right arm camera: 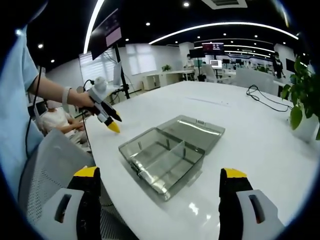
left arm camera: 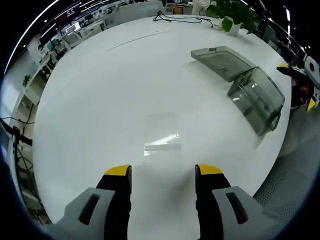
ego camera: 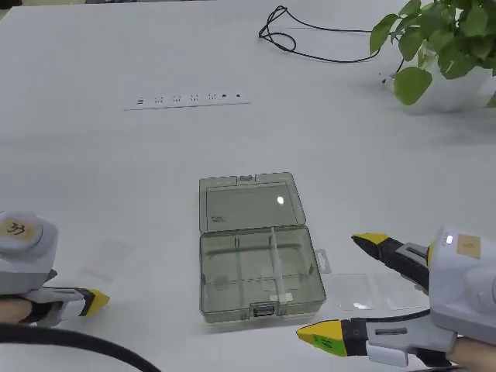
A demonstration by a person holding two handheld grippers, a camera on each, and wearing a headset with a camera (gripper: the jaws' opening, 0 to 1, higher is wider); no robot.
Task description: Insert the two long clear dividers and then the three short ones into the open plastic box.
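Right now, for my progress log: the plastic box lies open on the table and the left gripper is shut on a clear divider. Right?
Not quite. The plastic box does lie open on the table, but the left gripper is open and empty; the clear divider lies on the table ahead of its jaws, as the left gripper view shows.

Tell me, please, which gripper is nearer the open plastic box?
Right. The right gripper sits just off the front right corner of the open plastic box; the left gripper is farther off, to its left.
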